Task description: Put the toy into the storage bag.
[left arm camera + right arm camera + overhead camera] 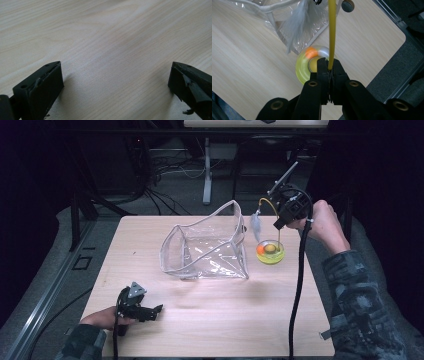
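Yellow wand (332,30) pinched in the right tool (329,67), its round base (305,67) directly below.

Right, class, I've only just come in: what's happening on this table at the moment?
A person works two tongs at a wooden table. The right tongs are shut on the thin yellow wand of a cat toy, with its yellow ring base below and a grey feather dangling beside a clear plastic bag. The left tongs rest open near the table's front, holding nothing.
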Demonstrator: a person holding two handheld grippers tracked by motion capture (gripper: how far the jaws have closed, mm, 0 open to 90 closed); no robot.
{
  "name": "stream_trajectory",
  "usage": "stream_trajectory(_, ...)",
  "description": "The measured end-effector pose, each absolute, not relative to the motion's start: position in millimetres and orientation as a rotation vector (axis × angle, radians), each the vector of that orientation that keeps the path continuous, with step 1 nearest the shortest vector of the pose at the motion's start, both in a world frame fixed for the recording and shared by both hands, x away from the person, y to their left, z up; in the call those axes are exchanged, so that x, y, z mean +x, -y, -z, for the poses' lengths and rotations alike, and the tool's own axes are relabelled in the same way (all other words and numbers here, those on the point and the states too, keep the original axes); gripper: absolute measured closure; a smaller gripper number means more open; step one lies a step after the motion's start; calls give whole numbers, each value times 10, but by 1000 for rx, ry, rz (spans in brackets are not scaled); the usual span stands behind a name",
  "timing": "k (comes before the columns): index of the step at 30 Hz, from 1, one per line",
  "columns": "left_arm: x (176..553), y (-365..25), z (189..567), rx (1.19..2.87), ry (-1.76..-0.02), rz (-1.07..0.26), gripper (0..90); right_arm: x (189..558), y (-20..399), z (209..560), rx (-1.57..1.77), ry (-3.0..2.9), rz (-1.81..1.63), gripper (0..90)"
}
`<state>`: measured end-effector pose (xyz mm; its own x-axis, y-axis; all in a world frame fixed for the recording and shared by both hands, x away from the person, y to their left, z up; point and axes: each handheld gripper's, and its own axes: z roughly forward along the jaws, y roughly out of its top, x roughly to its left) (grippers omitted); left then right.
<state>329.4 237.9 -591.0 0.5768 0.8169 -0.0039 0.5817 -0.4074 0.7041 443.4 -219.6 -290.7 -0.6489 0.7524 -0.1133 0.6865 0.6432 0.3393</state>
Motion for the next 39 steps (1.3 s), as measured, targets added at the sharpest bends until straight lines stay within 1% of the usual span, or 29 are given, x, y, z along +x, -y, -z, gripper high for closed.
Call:
stream_trajectory(21, 3295, -2379, 5910, 2137, -1109, -452, 0, 4455, 2103, 2692, 1131, -2607, -394, 883)
stream_trajectory(39, 3294, -2377, 5913, 2133, -1110, -456, 0, 4523, 2053, 2358, 1114, -2569, -410, 883)
